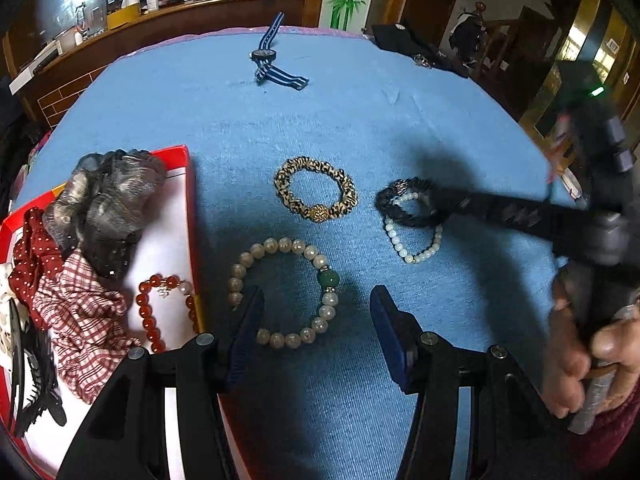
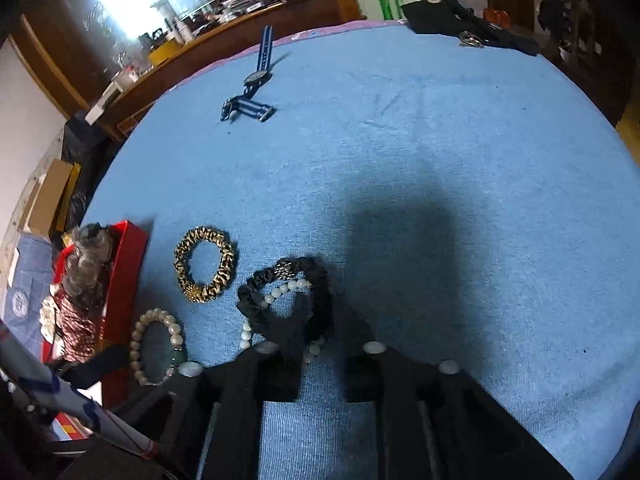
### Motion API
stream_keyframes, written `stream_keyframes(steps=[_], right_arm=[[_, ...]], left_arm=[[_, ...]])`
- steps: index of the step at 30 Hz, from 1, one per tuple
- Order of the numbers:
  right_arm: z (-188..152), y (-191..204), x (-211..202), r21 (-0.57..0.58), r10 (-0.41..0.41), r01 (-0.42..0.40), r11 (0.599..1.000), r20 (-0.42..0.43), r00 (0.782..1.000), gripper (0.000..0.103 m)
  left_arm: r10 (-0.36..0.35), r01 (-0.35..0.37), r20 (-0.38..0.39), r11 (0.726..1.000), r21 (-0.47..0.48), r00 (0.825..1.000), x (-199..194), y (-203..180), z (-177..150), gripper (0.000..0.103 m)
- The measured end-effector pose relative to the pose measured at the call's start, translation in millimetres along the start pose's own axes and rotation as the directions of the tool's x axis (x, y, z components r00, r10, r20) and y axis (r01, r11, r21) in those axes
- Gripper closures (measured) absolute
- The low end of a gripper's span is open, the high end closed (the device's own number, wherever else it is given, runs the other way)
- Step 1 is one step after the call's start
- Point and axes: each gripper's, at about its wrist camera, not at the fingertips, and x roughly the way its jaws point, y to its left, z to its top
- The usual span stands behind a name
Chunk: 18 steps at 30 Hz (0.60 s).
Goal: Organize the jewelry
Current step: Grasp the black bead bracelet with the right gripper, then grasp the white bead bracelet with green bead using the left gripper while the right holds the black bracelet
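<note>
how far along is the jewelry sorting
Done: the red bracelet and scrunchies lie in the red tray. In hand: nothing gripped; the right gripper reaches the black bracelet. Left: the pearl, leopard and white bracelets, and the watch.

We saw our left gripper [image 1: 316,312] spread open over the pearl bracelet [image 1: 285,289], the leopard scrunchie [image 1: 315,188] beyond it, and the red tray [image 1: 191,216] holding a red bead bracelet [image 1: 166,312].
</note>
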Motion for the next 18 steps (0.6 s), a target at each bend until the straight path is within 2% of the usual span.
stream_keyframes(steps=[3,7,8,12,16,18], right_arm=[[3,-6,-25,0.033,0.001,-0.004,0.999,0.093,0.996,0.093],[3,-10,-44,0.056,0.023,-0.032,0.998,0.156,0.988,0.093],[3,-10,-49,0.059,0.031,-0.042,0.997,0.169,0.985,0.093],[5,-8,-59,0.060,0.058,-0.070,0.996,0.188,0.980,0.093],[4,-6,-64,0.053,0.071,-0.083,0.995,0.201,0.977,0.093],[3,-5,-65,0.051,0.074,-0.086,0.995,0.202,0.977,0.093]], left_arm=[[0.002,-0.002,-0.005,1.000,0.010,1.000,4,-4,0,0.051],[0.020,-0.019,-0.029,1.000,0.023,0.999,14,-9,0,0.071],[0.026,-0.025,-0.036,0.999,0.026,0.999,16,-10,0,0.072],[0.084,-0.082,-0.024,0.995,0.058,0.996,19,-19,1,0.075],[0.136,-0.134,-0.011,0.985,0.105,0.991,22,-31,3,0.092],[0.159,-0.157,-0.009,0.980,0.122,0.987,23,-35,5,0.092]])
